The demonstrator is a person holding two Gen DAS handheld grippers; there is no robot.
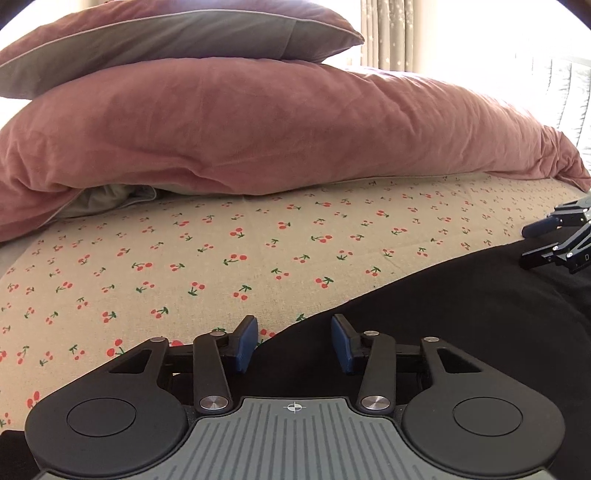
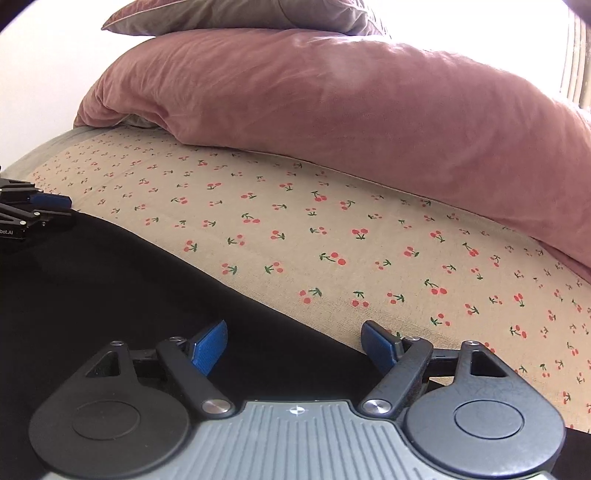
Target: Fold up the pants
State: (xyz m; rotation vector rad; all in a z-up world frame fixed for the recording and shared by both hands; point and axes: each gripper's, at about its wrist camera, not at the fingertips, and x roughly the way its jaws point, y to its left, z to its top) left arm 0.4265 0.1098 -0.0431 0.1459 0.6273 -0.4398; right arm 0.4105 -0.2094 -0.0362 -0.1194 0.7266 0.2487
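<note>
Both my jaws were spread over the far edge of the black pants on the bed, left hand-held gripper narrower than right hand-held gripper; risk was pinching the cherry-print sheet underneath too, or only the top layer.

Cherry-printed beige sheet covering the bed, with a large dusty-pink pillow lying across its far side, a second pink-and-grey pillow stacked on top, and a pale curtain hanging against bright light behind them at upper right.
</note>
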